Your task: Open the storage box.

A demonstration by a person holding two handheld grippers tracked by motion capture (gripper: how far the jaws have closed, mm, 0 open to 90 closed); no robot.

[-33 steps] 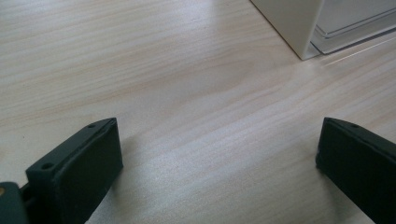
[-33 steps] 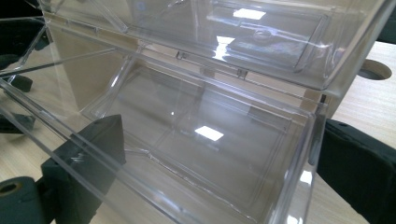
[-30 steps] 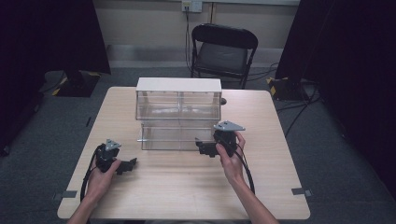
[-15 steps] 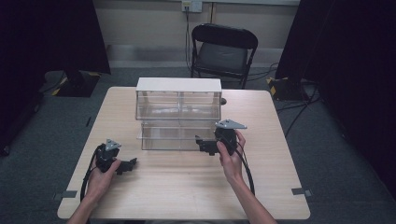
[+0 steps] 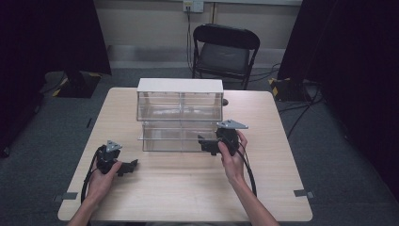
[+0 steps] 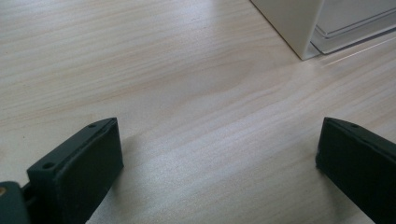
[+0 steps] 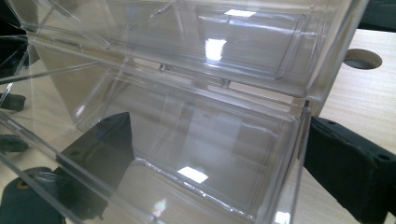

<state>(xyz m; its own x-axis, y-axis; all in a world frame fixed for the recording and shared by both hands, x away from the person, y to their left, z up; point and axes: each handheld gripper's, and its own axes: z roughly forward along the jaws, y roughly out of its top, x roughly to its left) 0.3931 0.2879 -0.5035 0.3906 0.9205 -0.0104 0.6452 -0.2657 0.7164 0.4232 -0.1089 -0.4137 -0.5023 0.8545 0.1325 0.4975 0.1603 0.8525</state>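
Note:
A clear plastic drawer cabinet (image 5: pixel 179 86) with a white top stands at the middle back of the table. Its lower drawer (image 5: pixel 171 137) is pulled out toward me. My right gripper (image 5: pixel 208 144) is at that drawer's front right corner and is open. In the right gripper view the drawer (image 7: pixel 196 140) sits between the jaws, one jaw seen through the clear plastic and the other outside its right wall. My left gripper (image 5: pixel 130 167) rests low over the bare table at the front left. It is open with nothing between its jaws (image 6: pixel 219 163), and the cabinet's corner (image 6: pixel 294 23) lies ahead of it.
The wooden table (image 5: pixel 188 193) has free room in front and on both sides of the cabinet. A round cable hole (image 5: pixel 225 101) lies beside the cabinet's right end. A black folding chair (image 5: pixel 225 49) stands behind the table.
My right gripper has edged slightly left along the drawer's front corner. The left gripper has stayed where it was.

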